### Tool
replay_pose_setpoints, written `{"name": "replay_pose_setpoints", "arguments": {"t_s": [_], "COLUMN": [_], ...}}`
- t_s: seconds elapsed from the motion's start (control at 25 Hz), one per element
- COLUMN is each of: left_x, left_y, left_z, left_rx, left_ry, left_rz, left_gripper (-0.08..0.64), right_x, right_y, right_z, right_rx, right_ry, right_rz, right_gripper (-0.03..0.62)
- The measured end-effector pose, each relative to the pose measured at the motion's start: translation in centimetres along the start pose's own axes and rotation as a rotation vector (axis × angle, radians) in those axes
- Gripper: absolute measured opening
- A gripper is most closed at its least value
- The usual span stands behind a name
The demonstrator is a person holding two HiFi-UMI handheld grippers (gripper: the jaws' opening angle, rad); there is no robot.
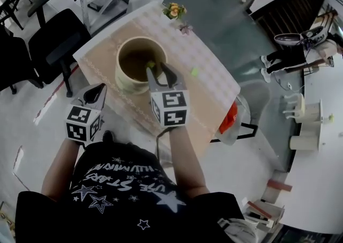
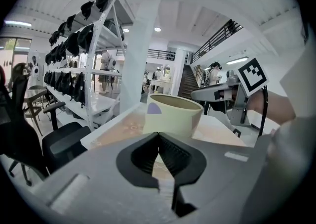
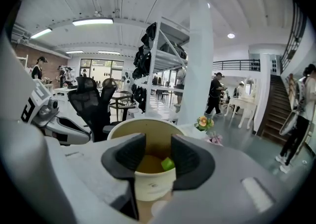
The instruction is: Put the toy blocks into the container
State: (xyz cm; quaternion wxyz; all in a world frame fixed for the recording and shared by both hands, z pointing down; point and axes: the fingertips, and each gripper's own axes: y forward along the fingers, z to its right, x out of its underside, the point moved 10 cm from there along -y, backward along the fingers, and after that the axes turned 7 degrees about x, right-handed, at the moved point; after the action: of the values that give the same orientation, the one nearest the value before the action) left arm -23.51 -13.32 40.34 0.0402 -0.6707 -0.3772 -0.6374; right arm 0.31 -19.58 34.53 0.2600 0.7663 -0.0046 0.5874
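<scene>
Dropping seems the step in hand: the right gripper (image 3: 158, 141), jaws apart, hangs over the cream container (image 3: 148, 188) with a green block (image 3: 168, 163) loose between them, the left gripper (image 2: 159, 136) is closed on nothing, and the next move likely calls for fetching the other block (image 1: 194, 71) on the table (image 1: 214, 83).

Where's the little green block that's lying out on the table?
In the head view the green block lies on the table, to the right of the container and the right gripper, touching neither.
</scene>
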Motion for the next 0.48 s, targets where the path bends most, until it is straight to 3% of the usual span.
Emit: {"name": "replay_pose_setpoints", "arguments": {"t_s": [0.24,0.48], "left_x": [0.0,0.4], "left_y": [0.6,2.0], "left_z": [-0.7,1.3], "left_rx": [0.076,0.156], "left_ry": [0.021,0.065], "left_rz": [-0.016,-0.048], "left_gripper": [0.009,0.009], "right_x": [0.0,1.8], "right_y": [-0.3,-2.6], "right_z": [0.0,2.6], "right_rx": [0.084,0.185], "right_ry": [0.032,0.096], "right_rz": [-0.003,-0.020], "right_gripper": [0.163,0.163]}}
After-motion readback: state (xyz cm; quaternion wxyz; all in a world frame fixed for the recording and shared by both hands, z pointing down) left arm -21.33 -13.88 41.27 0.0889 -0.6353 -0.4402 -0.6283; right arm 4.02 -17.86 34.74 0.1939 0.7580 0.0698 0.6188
